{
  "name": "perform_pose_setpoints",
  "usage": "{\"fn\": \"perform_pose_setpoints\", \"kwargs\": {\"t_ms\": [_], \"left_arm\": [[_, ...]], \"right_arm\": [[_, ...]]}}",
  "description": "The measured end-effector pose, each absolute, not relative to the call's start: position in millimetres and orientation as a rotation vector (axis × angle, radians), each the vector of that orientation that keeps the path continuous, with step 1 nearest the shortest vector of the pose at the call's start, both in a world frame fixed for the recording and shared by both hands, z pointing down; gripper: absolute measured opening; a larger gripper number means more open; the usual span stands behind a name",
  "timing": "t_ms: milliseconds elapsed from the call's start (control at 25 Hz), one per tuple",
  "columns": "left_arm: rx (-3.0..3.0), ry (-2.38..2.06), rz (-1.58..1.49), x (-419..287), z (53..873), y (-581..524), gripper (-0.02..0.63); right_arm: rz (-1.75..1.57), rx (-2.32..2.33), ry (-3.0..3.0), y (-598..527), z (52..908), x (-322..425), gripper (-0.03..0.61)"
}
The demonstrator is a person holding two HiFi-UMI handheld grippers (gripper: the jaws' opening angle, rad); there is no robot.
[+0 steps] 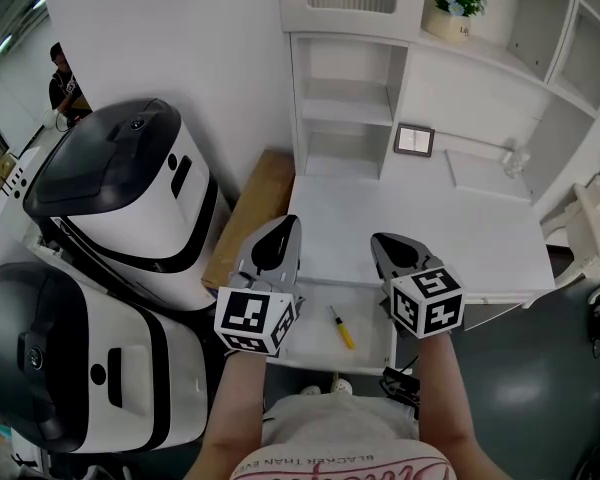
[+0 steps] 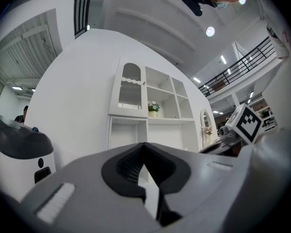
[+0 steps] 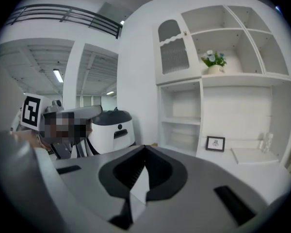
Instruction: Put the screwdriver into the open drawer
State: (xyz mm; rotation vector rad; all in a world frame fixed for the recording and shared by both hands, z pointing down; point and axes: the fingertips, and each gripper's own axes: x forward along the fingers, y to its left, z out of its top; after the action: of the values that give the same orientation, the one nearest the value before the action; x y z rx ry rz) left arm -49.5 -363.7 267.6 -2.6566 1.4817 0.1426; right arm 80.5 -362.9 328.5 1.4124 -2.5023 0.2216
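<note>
The left gripper [image 1: 283, 228] and right gripper [image 1: 384, 240] are both squeezed tight with nothing in them, and low in the middle of the head view the flat white open drawer [image 1: 315, 336] holds the thin yellow screwdriver [image 1: 341, 327], which neither gripper view shows.

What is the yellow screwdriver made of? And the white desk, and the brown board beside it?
Screwdriver: the handle is probably plastic, going by its bright, even yellow. The thin dark tip is likely metal, but it is too small to be sure.
Desk: smooth, flat white, so painted wood or laminate; I can't tell which.
Board: pale brown and matte, so it looks like bare wood.
</note>
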Motion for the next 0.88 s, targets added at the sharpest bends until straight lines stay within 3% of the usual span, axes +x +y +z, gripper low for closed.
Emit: {"fn": "perform_pose_setpoints", "kwargs": {"t_ms": [880], "left_arm": [[-2.532,1.444,0.234,-58,209,-358,0.009]], "right_arm": [[-0.278,1.717,-2.616,-341,206,109,0.006]]}}
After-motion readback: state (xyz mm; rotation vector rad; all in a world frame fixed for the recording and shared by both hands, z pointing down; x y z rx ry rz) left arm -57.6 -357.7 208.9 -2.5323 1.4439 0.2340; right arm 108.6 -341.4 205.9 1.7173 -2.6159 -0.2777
